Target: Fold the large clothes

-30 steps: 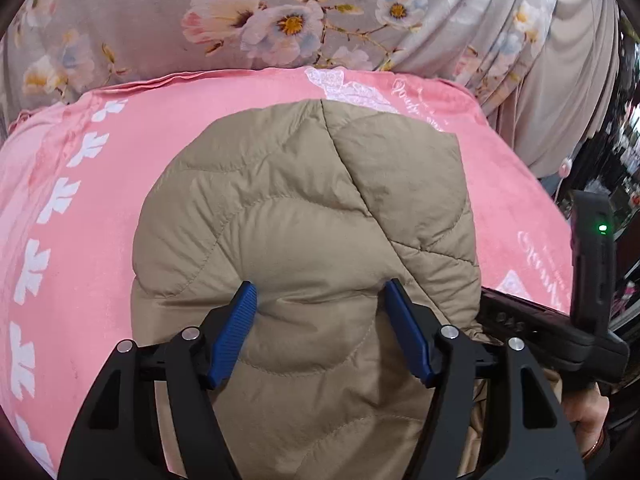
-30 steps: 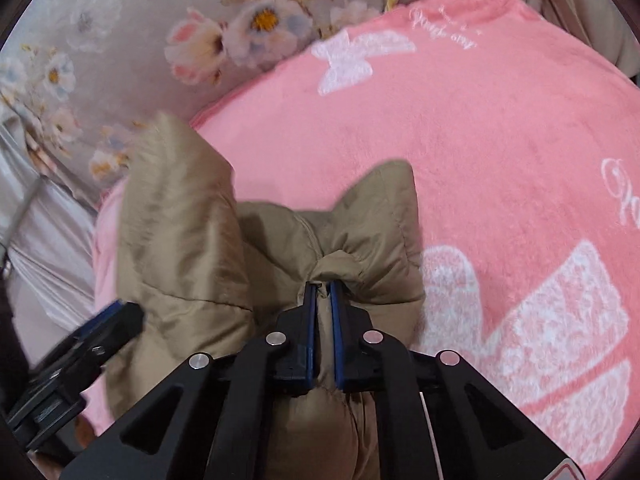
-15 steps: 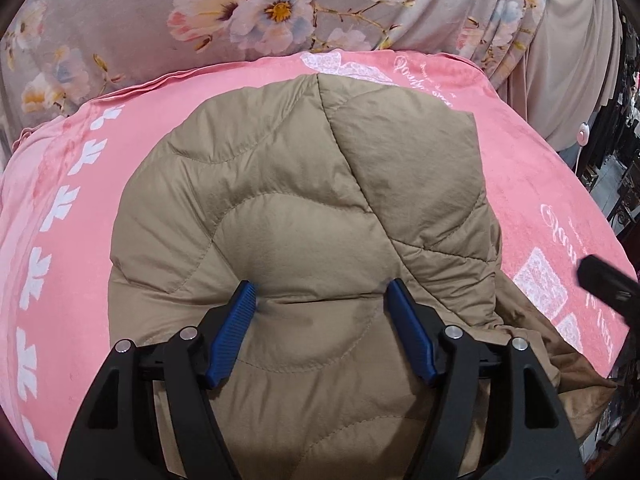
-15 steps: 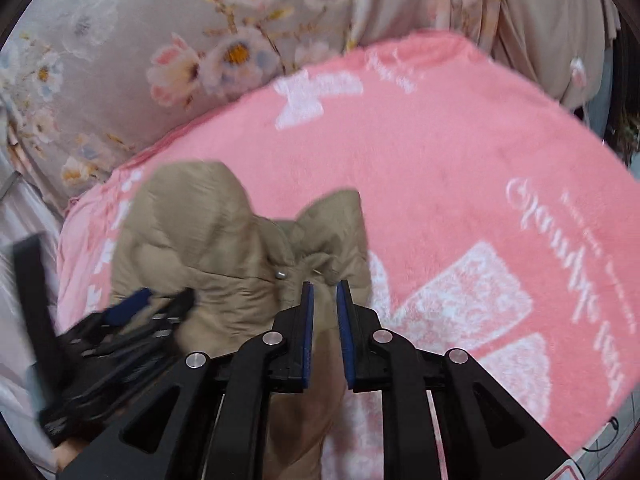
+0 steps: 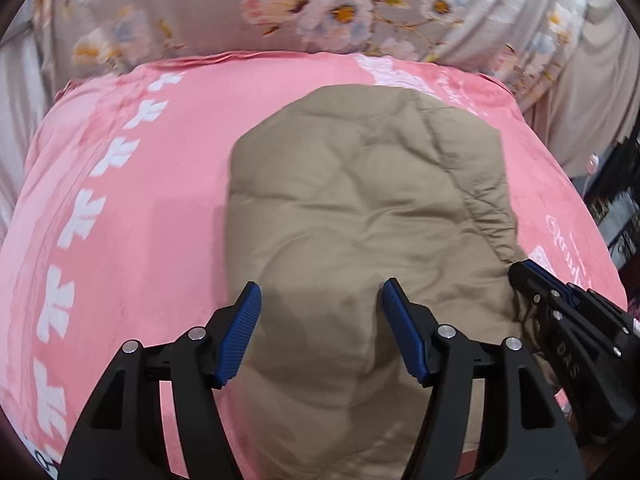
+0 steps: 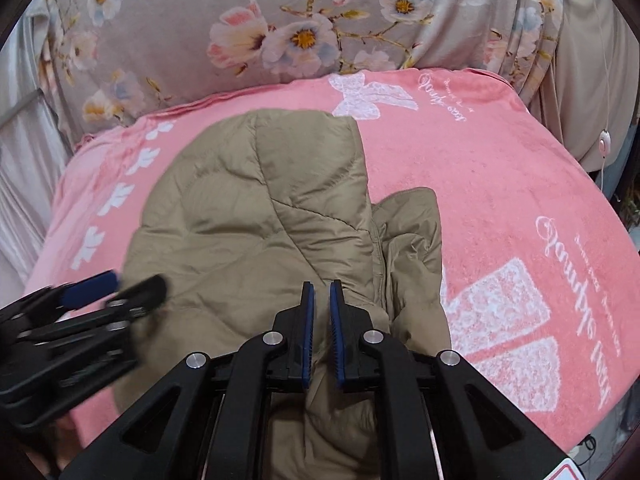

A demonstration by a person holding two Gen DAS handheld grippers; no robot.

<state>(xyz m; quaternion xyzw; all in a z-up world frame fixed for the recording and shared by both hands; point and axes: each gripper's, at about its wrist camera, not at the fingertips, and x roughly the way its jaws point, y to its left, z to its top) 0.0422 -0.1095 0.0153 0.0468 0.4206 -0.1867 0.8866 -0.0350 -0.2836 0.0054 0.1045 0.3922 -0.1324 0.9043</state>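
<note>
A tan quilted jacket [image 5: 360, 216] lies partly folded on the pink blanket [image 5: 140, 220]; it also shows in the right wrist view [image 6: 256, 220]. My left gripper [image 5: 320, 316] is open above the jacket's near part, its blue pads either side of the fabric without touching it. My right gripper [image 6: 322, 308] is nearly shut, pinching a fold of the jacket's near right edge. The right gripper shows at the lower right of the left wrist view [image 5: 568, 320]. The left gripper appears blurred at the left of the right wrist view [image 6: 100, 292].
The pink blanket [image 6: 500, 200] with white bows and script covers the bed. A grey floral cloth [image 6: 280, 32] hangs behind it. A white cord with a switch [image 6: 603, 140] hangs at the right. Dark clutter [image 5: 616, 208] sits beyond the bed's right edge.
The jacket has dropped from being held up and now lies flatter on the blanket. Both grippers pulled back toward the near edge; the right stays pinched on the fabric.
</note>
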